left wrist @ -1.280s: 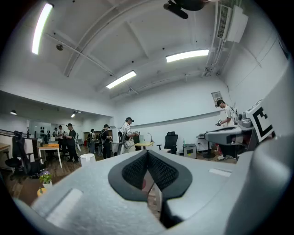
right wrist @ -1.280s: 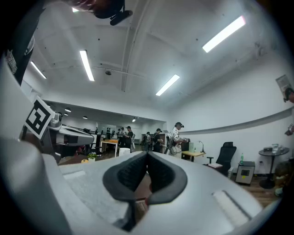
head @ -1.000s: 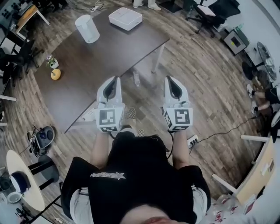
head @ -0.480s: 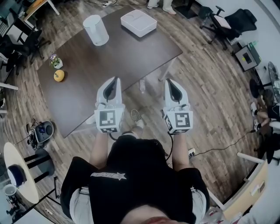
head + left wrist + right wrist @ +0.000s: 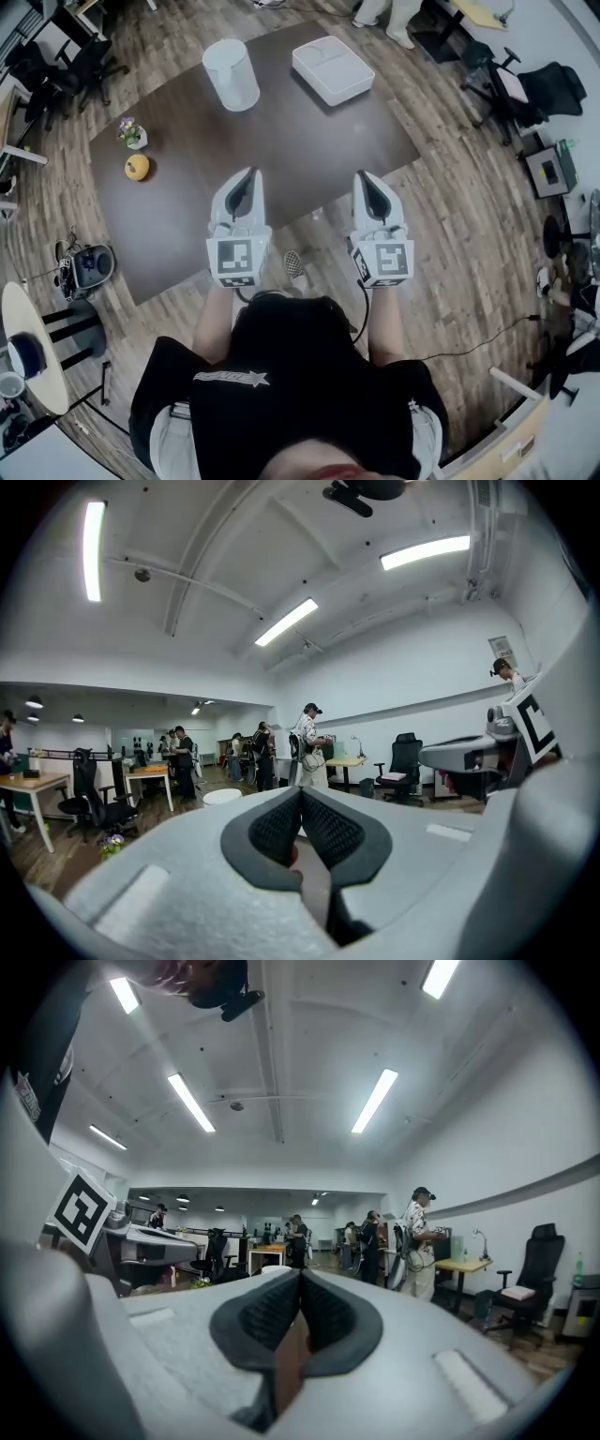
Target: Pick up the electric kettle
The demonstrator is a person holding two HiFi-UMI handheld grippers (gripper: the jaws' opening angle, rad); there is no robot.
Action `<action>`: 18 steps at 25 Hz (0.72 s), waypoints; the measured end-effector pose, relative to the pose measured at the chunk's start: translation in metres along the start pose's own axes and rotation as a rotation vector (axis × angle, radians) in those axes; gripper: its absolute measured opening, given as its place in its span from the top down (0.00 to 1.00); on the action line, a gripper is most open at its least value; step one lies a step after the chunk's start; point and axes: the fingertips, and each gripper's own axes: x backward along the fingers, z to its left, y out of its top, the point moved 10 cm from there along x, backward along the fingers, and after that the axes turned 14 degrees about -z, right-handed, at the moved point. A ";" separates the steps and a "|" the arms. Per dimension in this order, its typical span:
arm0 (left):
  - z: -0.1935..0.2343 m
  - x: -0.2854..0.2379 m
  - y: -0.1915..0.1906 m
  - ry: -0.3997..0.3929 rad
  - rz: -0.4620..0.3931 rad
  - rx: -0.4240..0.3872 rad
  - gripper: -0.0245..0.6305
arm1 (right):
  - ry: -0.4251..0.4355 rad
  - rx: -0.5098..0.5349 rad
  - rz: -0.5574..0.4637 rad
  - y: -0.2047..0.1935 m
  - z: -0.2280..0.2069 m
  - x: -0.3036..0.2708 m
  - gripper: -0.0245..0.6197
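Note:
The electric kettle (image 5: 231, 73), a white cylinder, stands at the far side of the dark brown table (image 5: 281, 141). In the left gripper view only its white top (image 5: 222, 797) shows, beyond the jaws. Both grippers are held level, side by side, over the table's near edge and well short of the kettle. My left gripper (image 5: 246, 174) has its dark pads pressed together with nothing between them (image 5: 301, 794). My right gripper (image 5: 367, 176) is likewise shut and empty (image 5: 300, 1279).
A flat white box (image 5: 333, 70) lies on the table right of the kettle. An orange fruit (image 5: 137, 167) and a small flower pot (image 5: 131, 134) sit at the table's left end. Office chairs (image 5: 530, 89), desks and people (image 5: 307, 742) stand around the room.
The person has walked forward. Both grippers now reach over the table's near edge, and the kettle and table lie closer and more central in the head view. Both stay shut.

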 end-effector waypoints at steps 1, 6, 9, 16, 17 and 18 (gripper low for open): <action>0.006 -0.004 -0.002 0.016 0.003 0.000 0.95 | 0.017 -0.004 0.004 -0.004 0.000 -0.011 0.96; 0.031 -0.013 -0.010 0.096 0.004 -0.018 0.95 | 0.105 -0.024 0.004 -0.018 0.006 -0.056 0.96; 0.044 -0.011 -0.014 0.149 0.013 -0.019 0.95 | 0.166 -0.037 0.004 -0.024 0.016 -0.079 0.96; 0.075 0.004 -0.022 0.278 0.042 -0.024 0.95 | 0.295 -0.057 0.014 -0.035 0.042 -0.123 0.96; 0.079 0.005 -0.022 0.293 0.045 -0.025 0.95 | 0.308 -0.058 0.016 -0.036 0.044 -0.129 0.96; 0.083 0.006 -0.023 0.308 0.048 -0.028 0.95 | 0.320 -0.057 0.017 -0.037 0.046 -0.135 0.96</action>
